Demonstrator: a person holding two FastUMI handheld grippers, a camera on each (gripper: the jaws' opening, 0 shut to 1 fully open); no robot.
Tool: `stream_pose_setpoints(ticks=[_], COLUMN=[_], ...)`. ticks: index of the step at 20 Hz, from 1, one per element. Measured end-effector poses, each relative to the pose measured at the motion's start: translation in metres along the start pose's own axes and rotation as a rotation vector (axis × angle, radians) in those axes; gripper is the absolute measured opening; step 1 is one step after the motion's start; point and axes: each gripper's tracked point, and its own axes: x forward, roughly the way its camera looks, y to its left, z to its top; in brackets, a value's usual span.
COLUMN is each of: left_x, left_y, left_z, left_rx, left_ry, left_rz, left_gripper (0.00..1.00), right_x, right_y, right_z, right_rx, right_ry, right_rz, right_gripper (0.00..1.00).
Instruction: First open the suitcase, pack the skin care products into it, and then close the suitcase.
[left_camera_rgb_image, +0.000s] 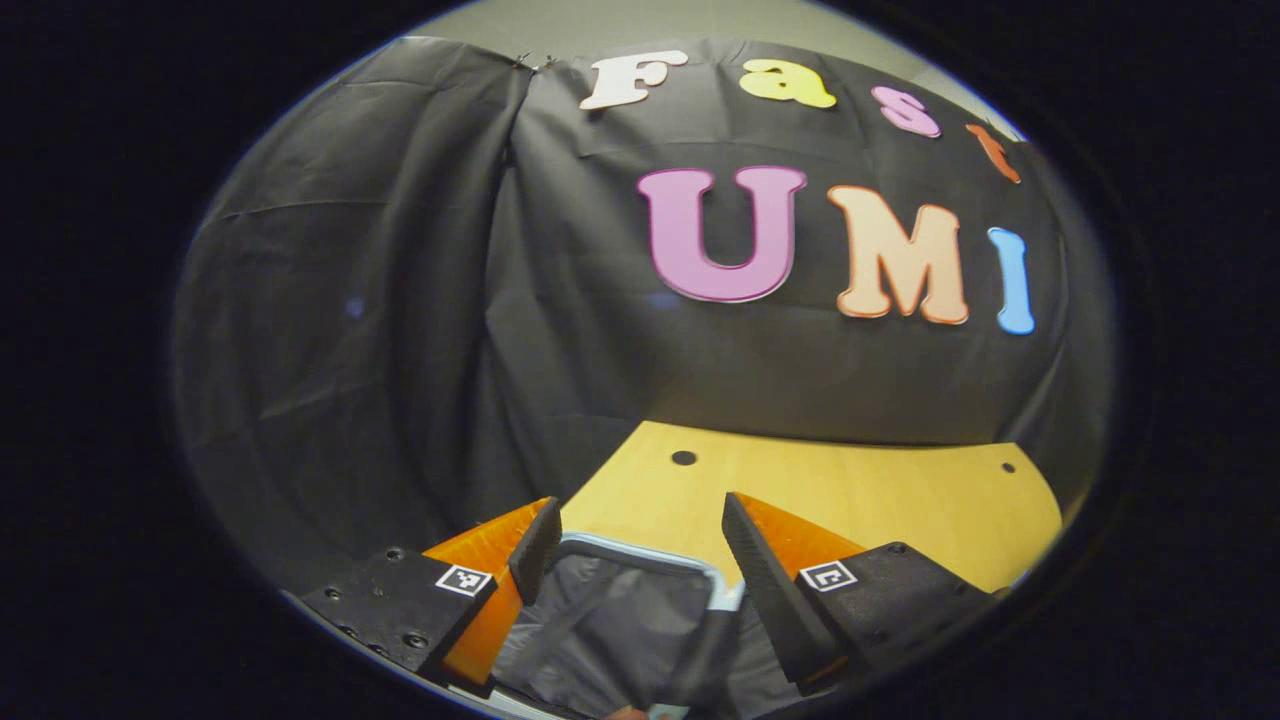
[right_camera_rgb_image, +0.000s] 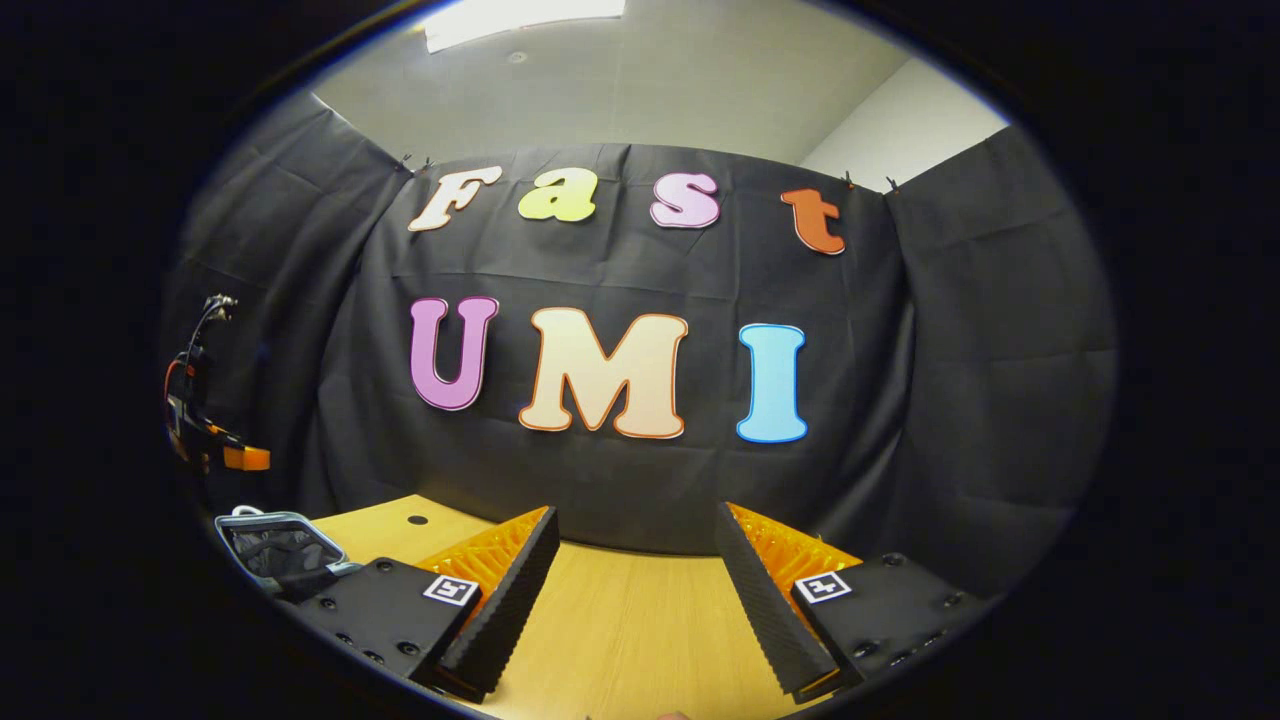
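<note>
Suitcase (left_camera_rgb_image: 620, 610) open, dark lining up, lying on wooden table (left_camera_rgb_image: 860, 490) right under my left gripper (left_camera_rgb_image: 635, 550); seen at far left from right gripper (right_camera_rgb_image: 635, 560). Both tongs released, spread, grasping nothing. No skin care products spotted. I judge: search for bottles first, approach low, keep lid clear.

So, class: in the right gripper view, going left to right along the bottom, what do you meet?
Other tool at the far left → open suitcase lid → this tool's left finger → bare table → its right finger.
</note>
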Motion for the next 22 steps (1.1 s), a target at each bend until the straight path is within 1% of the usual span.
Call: stream_pose_setpoints(ticks=[1,2,5,6,7,8,9,13,14,16,18,22], left_x=[-0.004,-0.007,-0.019,-0.021,-0.023,-0.028,-0.031,-0.044,-0.048,-0.056,-0.064,-0.079], left_y=[-0.017,-0.033,-0.079,-0.094,-0.107,-0.121,-0.135,-0.196,-0.211,-0.241,-0.266,-0.309], left_z=[0.002,0.004,0.003,0.002,0.001,-0.001,-0.003,-0.019,-0.024,-0.035,-0.045,-0.066], left_rx=[-0.002,-0.009,-0.024,-0.021,-0.017,-0.016,-0.016,-0.012,-0.008,-0.003,-0.001,0.016], left_ry=[-0.008,-0.017,-0.022,-0.019,-0.017,-0.013,-0.008,0.026,0.034,0.058,0.075,0.11], left_rz=[-0.015,-0.03,-0.084,-0.103,-0.118,-0.134,-0.153,-0.237,-0.256,-0.299,-0.333,-0.386], left_gripper=[0.95,0.95,0.95,0.96,0.99,0.99,0.95,0.97,0.96,0.96,0.96,0.96], right_x=[-0.001,-0.002,-0.003,-0.004,-0.005,-0.007,-0.007,-0.016,-0.018,-0.023,-0.028,-0.036], right_y=[-0.006,-0.013,-0.035,-0.041,-0.048,-0.053,-0.059,-0.081,-0.085,-0.095,-0.104,-0.118], right_z=[-0.003,-0.006,-0.009,-0.01,-0.011,-0.013,-0.014,-0.024,-0.026,-0.027,-0.029,-0.037], right_rx=[0.006,0.012,0.021,0.022,0.024,0.027,0.028,0.033,0.032,0.029,0.028,0.024], right_ry=[0.006,0.009,0.011,0.01,0.009,0.009,0.01,0.025,0.029,0.03,0.029,0.043], right_rz=[0.001,-0.001,-0.01,-0.014,-0.017,-0.019,-0.02,-0.026,-0.024,-0.021,-0.019,-0.01], right_gripper=[0.98,1.0,1.0,0.99,1.0,1.0,0.99,1.0,0.98,0.98,1.0,1.0])
